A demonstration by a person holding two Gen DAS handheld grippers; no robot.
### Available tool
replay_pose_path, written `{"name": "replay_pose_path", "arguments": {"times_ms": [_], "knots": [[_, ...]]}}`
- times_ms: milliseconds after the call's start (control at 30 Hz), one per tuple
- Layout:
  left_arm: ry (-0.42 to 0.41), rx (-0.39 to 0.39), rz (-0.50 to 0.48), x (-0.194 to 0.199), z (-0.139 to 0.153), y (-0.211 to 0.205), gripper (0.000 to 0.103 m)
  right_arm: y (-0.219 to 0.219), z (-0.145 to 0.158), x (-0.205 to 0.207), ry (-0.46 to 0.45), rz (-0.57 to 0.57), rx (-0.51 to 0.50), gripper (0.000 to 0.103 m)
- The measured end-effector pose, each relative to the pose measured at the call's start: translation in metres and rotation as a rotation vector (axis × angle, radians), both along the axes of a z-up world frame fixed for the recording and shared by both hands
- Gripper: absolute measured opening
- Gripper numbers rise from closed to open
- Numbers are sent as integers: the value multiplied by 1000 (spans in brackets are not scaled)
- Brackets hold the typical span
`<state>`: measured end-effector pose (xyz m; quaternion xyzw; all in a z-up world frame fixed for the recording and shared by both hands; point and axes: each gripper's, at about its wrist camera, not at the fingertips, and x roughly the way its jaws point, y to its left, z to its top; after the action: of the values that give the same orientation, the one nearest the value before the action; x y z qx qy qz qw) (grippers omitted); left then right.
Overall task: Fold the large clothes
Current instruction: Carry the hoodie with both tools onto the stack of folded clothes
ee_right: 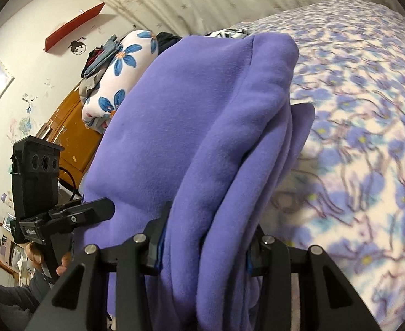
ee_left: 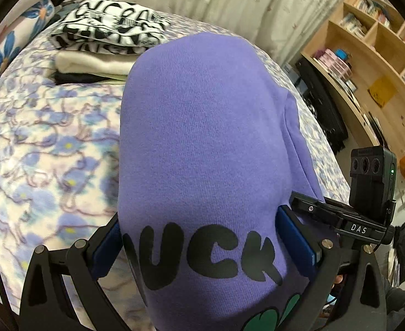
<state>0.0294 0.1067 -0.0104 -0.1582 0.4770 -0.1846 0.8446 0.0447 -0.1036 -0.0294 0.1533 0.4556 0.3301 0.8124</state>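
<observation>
Both grippers clamped on the folded purple fleece sweatshirt [ee_left: 202, 138], held above the bed.

My left gripper [ee_left: 199, 248] pinches the thick bundle across its black printed lettering; my right gripper [ee_right: 202, 251] is closed on the stacked, soft layered edges [ee_right: 257, 151]. Floral purple-and-white fleece bedspread [ee_left: 37, 151] lies open on the near left. A stack of folded clothes [ee_left: 103, 44] sits at far left; wooden bookshelf [ee_left: 368, 55] at far right.

Bed: a blanket [ee_left: 50, 149] with blue flowers is covering it.
Curtain: pale folds [ee_left: 216, 2] are hanging at 12 o'clock.
Shelving: a wooden bookcase [ee_left: 373, 55] is standing at 2 o'clock.
Wall: a red shelf [ee_right: 74, 26] is hanging at 10 o'clock above an orange cabinet [ee_right: 72, 132].
</observation>
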Motion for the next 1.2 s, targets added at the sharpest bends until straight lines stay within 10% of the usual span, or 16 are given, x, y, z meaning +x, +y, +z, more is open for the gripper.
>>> {"name": "replay_pose_path", "arguments": {"times_ms": [367, 700, 900, 1033, 1200], "knots": [[-33, -14, 60, 58, 16, 76, 101, 67, 16, 64, -49, 55, 34, 41], [-215, 62, 48, 227, 97, 139, 101, 128, 82, 228, -184, 19, 131, 41], [-309, 207, 60, 363, 116, 168, 101, 164, 80, 366, -159, -32, 189, 42], [-276, 469, 154, 443, 70, 177, 102, 190, 16, 437, -21, -108, 59, 47], [-151, 150, 181, 480, 25, 202, 103, 190, -13, 449, -38, -151, 18, 54]]}}
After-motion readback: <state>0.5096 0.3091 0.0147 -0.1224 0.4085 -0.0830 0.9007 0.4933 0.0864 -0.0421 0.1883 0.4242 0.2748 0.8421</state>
